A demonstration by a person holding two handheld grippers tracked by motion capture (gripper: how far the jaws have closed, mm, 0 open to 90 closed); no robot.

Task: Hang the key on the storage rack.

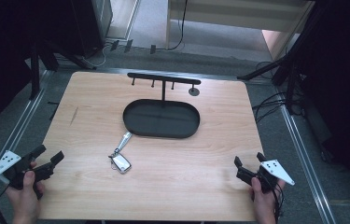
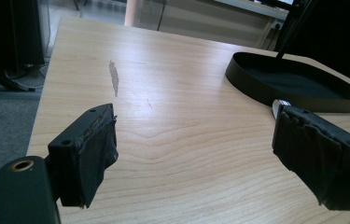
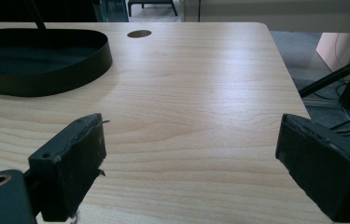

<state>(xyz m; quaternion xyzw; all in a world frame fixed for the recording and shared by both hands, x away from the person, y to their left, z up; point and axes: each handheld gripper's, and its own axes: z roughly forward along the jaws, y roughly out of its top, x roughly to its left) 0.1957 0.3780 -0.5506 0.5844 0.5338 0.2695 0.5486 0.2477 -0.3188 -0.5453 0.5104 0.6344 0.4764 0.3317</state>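
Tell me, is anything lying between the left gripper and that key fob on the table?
Nothing visible does. Bare wood separates the left gripper from the key fob; the black oval tray with its hook stand sits farther back, off that path.

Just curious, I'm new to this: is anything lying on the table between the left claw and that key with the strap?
No. In the high view, only bare wood separates the left claw from the key.

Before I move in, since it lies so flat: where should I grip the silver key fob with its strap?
Probably the silver key fob's strap, from above with the open left gripper, jaws across its narrow width. The strap stretches straight toward the black oval tray, thinner than the flat fob body.
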